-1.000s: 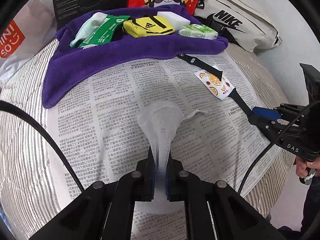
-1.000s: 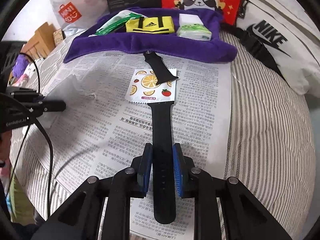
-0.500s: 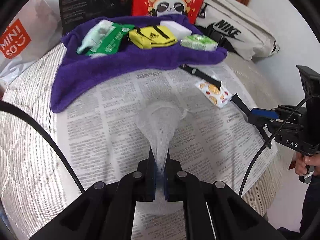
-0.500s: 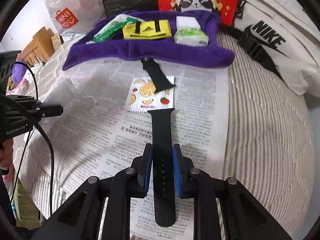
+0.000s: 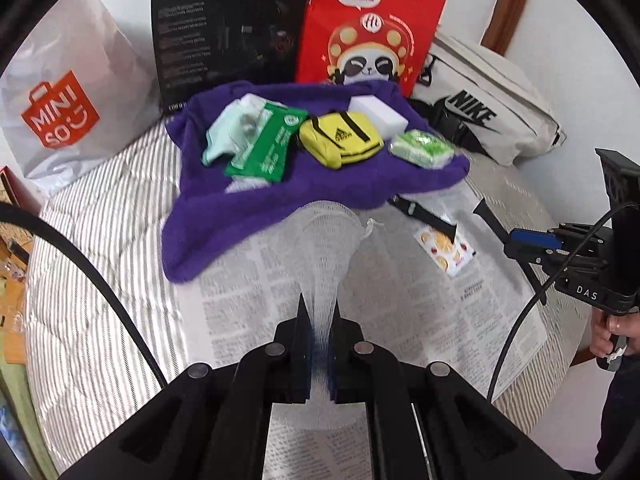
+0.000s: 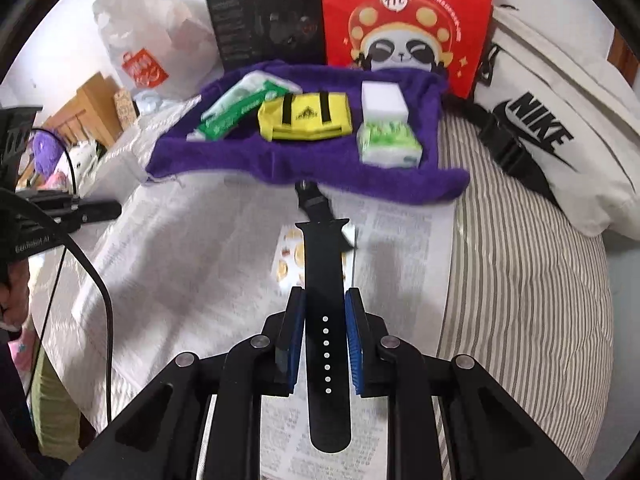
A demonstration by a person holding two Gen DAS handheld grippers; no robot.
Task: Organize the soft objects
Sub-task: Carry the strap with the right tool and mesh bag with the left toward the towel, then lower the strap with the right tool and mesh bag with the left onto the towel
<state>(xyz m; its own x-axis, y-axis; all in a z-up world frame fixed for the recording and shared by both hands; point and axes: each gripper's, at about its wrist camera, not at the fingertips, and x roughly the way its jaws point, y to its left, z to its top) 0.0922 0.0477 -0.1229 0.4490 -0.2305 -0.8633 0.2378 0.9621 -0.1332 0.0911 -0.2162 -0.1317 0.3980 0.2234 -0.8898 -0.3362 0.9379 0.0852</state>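
My left gripper (image 5: 319, 308) is shut on a white mesh pouch (image 5: 328, 240), which fans out ahead of the pads above the newspaper (image 5: 248, 280). My right gripper (image 6: 324, 292) is shut on a black watch strap (image 6: 324, 264) with a row of holes, held off the paper. A second black strap piece (image 6: 314, 200) lies by the edge of the purple towel (image 6: 248, 160), partly over a fruit-print sachet (image 6: 290, 260). On the towel sit a green wipes pack (image 5: 266, 148), a yellow pouch (image 5: 340, 140), a white block (image 5: 378, 114) and a green tissue pack (image 5: 422, 148).
Newspaper covers a striped mattress (image 6: 520, 280). Behind the towel stand a black box (image 5: 228, 28), a red panda bag (image 5: 372, 28) and a white Miniso bag (image 5: 60, 112). A white Nike bag (image 6: 560, 128) lies at the back right. A hand (image 5: 608, 336) grips the right handle.
Both grippers have risen from the newspaper, each still holding its item. The mesh pouch and the strap have lifted and now sit closer to the purple towel in view.
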